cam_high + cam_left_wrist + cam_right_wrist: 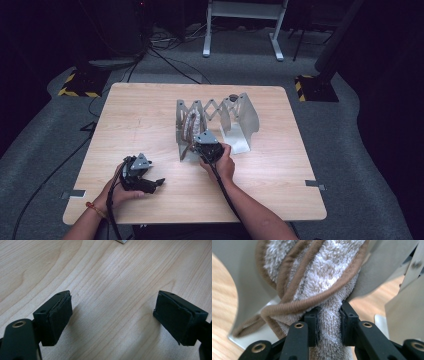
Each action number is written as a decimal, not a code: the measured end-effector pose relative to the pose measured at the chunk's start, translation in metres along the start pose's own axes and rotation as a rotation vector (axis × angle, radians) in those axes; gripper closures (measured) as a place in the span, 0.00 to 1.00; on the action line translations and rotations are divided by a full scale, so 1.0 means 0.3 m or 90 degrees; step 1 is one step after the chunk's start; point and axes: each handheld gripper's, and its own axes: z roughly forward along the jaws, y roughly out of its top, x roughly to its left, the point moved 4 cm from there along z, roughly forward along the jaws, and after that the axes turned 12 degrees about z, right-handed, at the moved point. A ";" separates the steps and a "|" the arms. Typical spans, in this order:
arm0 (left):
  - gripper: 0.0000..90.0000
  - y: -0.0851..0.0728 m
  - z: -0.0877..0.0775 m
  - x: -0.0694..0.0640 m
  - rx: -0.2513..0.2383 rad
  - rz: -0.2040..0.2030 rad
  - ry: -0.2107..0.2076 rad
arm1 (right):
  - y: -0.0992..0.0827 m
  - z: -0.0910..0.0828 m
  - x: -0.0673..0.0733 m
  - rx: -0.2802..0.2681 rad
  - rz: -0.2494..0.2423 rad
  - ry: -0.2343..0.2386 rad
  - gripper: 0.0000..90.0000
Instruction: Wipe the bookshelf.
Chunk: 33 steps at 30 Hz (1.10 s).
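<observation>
A person sat at the near edge of a pale wooden table [150,115], a two-jaw tool in each hand. Near the middle of the table stood a metal accordion rack [212,117], its upright plates joined by a scissor lattice along the back. A cream terry towel with brown piping [317,277] was stuffed into the slot at the rack's left end, bunched and twisted between two plates. The right tool [196,150] was at the front of that slot; in the right gripper view its black jaws were clenched on the lower fold of the towel, pile bulging between the pads, with a loop of the brown piping crossing just above them. The left tool [159,183] rested over bare wood toward the near left corner, well apart from the rack, its jaws spread wide and grasping nothing. The likely trouble from here lay in the rack: it looked light and nothing held it down, so a towel wedged tightly between the plates could drag the whole frame toward the near edge or tip it if pulled. The piping loop might also catch on a plate edge, and a grip on a single fold could slip off the soft pile.
</observation>
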 end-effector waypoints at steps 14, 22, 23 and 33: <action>0.17 0.002 0.002 0.001 0.001 0.001 0.002 | 0.057 -0.029 0.067 -0.029 -0.007 0.067 0.80; 0.17 0.001 0.001 0.002 0.001 0.003 0.003 | 0.151 -0.037 0.066 -0.063 -0.004 0.064 0.80; 0.17 0.001 0.001 0.002 0.001 0.003 0.002 | 0.138 -0.020 0.070 -0.056 -0.003 0.066 0.80; 0.17 0.000 0.000 0.000 0.000 0.002 -0.001 | 0.015 0.106 0.114 0.028 -0.044 0.064 0.80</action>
